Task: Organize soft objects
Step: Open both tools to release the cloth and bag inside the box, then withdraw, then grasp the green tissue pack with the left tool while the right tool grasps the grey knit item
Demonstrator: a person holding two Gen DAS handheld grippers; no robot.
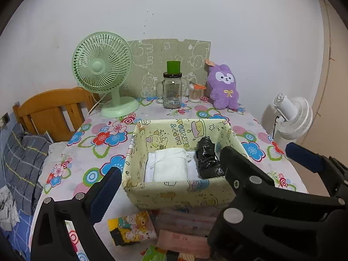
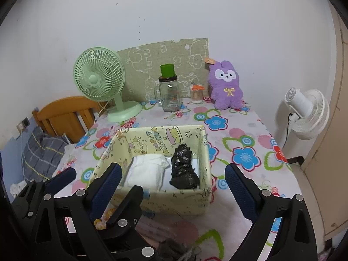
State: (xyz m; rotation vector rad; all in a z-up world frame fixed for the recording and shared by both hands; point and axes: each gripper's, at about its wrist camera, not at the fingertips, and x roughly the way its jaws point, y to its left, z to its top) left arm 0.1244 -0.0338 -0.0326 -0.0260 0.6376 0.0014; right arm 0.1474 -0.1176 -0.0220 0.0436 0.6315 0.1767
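A: Table (image 1: 71, 165), left to right. Green fan (image 1: 102, 69) at the back left corner. Jar (image 1: 171, 91) with a green cap mid back edge, a swab pot (image 1: 194, 93) just beside it. Purple plush (image 1: 224, 87) upright at the back right, against the wall

B: Box?

A: Yellow box (image 1: 174, 193) in the middle of the table, nearer the front edge. Inside it: white cloth (image 1: 171, 165) folded on the left, black bundle (image 1: 208, 161) on the right, against the right wall

B: Grippers?

A: Left gripper (image 1: 171, 178) spread wide, nothing between the jaws, hovering at the box's front rim. Right gripper (image 2: 174, 182) likewise released, empty, jaws either side of the box as seen from its camera. Neither touches cloth or bundle

B: Front edge?

A: Cartoon packets (image 1: 132, 228) lie there, in front of the box. White fan (image 1: 291, 117) stands off the table, past its right edge
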